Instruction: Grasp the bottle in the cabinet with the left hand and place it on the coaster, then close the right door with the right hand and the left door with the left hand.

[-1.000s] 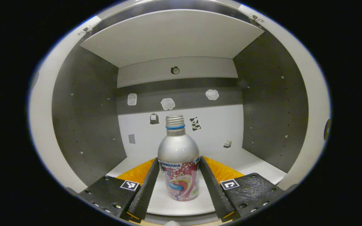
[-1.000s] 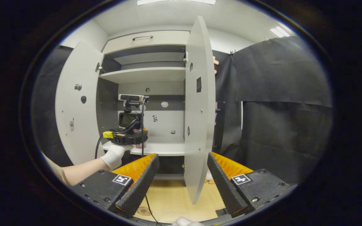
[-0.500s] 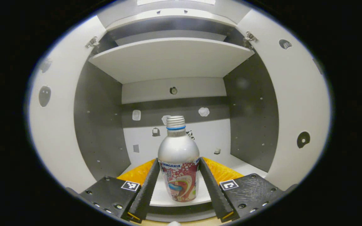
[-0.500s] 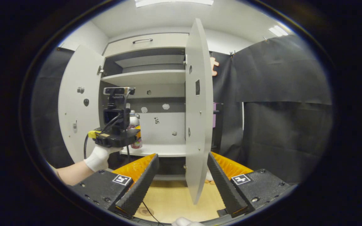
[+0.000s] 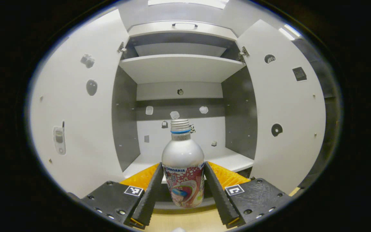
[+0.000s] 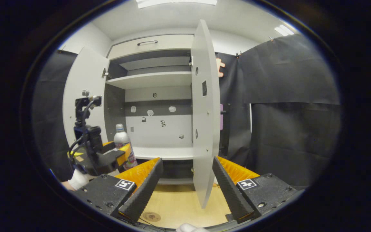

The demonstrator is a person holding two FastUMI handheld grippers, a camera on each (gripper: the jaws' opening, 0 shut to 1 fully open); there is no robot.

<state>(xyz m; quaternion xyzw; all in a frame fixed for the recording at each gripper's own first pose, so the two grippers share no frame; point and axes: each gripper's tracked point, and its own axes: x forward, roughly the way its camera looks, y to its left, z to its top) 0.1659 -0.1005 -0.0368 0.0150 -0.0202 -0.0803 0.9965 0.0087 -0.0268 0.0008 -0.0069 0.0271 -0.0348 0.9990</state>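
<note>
bottle in left tongs

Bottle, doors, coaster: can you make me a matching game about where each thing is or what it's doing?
Things:
1. bottle
2. right door
3. coaster
4. right gripper

States:
A. lying on the wooden floor
B. open, holding nothing
C. clamped in the left gripper, outside the cabinet
D. swung open, edge toward the right gripper view

Pairs: 1-C, 2-D, 3-A, 4-B
</note>
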